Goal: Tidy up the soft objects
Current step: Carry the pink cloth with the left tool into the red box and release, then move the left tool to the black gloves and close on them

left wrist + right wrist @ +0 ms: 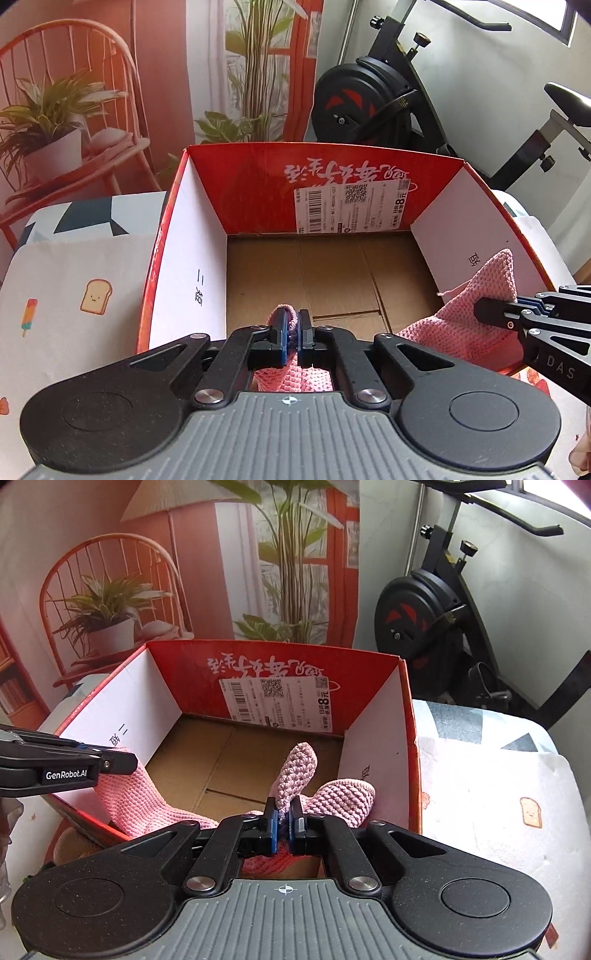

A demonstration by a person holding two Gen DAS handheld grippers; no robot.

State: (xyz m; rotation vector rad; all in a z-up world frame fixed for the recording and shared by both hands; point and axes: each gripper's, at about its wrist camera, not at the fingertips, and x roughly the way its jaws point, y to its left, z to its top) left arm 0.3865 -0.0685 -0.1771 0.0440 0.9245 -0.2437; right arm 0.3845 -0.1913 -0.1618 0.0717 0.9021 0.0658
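Both grippers pinch one pink knitted cloth over the box.

The left gripper (291, 328) and right gripper (282, 818) each clamp a fold of the soft crocheted cloth (147, 801), which sags at 6 o'clock over the near edge of the red cardboard box (255, 184), brown corrugated inside.

Pink knitted cloth (147, 805); red box (258, 177), white walls inside.
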